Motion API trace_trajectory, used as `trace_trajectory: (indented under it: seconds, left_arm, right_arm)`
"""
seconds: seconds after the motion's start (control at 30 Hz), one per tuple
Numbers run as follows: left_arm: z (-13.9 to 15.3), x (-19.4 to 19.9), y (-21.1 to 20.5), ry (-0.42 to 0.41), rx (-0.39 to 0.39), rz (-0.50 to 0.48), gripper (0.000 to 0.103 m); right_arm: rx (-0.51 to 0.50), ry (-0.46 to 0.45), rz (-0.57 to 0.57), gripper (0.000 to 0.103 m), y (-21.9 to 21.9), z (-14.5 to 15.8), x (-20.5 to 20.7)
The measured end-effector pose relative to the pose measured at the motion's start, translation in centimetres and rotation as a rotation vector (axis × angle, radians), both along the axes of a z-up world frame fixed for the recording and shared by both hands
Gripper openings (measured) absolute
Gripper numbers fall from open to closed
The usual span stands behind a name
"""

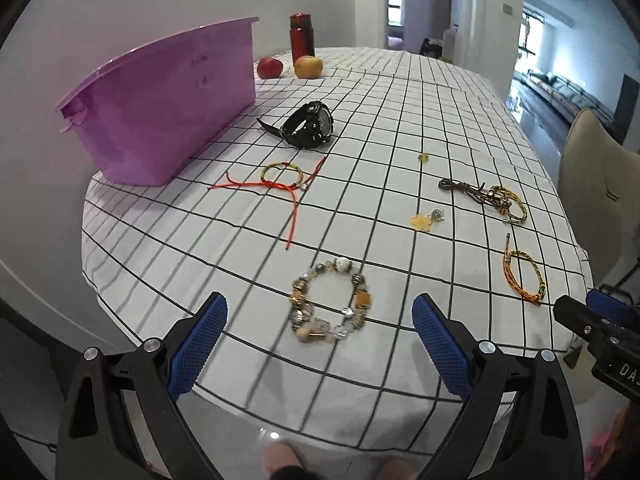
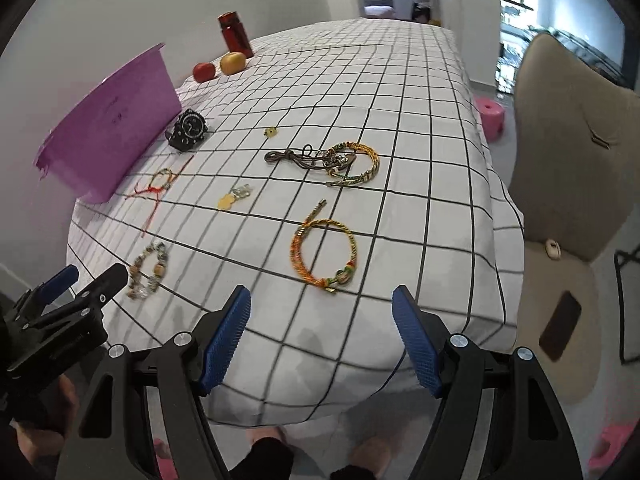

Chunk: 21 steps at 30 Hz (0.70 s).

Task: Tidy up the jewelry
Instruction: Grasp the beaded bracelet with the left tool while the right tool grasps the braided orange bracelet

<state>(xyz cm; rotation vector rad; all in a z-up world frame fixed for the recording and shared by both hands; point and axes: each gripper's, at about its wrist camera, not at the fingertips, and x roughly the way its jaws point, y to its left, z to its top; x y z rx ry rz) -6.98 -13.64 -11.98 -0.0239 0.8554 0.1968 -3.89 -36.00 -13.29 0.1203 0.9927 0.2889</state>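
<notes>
Left hand-held gripper (image 1: pixel 320 344): jaws apart, empty, near beaded bracelet (image 1: pixel 331 301).
Right hand-held gripper (image 2: pixel 322 340): jaws apart, empty, near orange cord bracelet (image 2: pixel 326 254).

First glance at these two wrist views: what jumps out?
The purple bin on the table's left edge dominates, with a black watch beside it. Jewelry lies scattered over the checked tablecloth: a beaded bracelet just ahead of the open left claw, an orange braided bracelet ahead of the open right claw.

Five bracelets (image 1: pixel 331 300), one watch (image 1: pixel 308 126)
</notes>
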Motion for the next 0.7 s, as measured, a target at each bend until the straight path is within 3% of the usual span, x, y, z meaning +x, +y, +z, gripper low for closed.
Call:
trace_trajectory:
  seconds: [0.37, 0.7]
  left_arm:
    - [-1.9, 0.9, -1.4, -0.082, 0.066, -0.034, 0.092]
    - [-3.1, 2.2, -2.2, -0.066, -0.014, -0.1, 0.092]
  right_arm:
    - [0.01, -0.071, 0.003, 0.07, 0.0, -2.3, 0.7]
    - [-0.046, -0.087, -0.014, 0.07, 1.2, -3.1, 1.3]
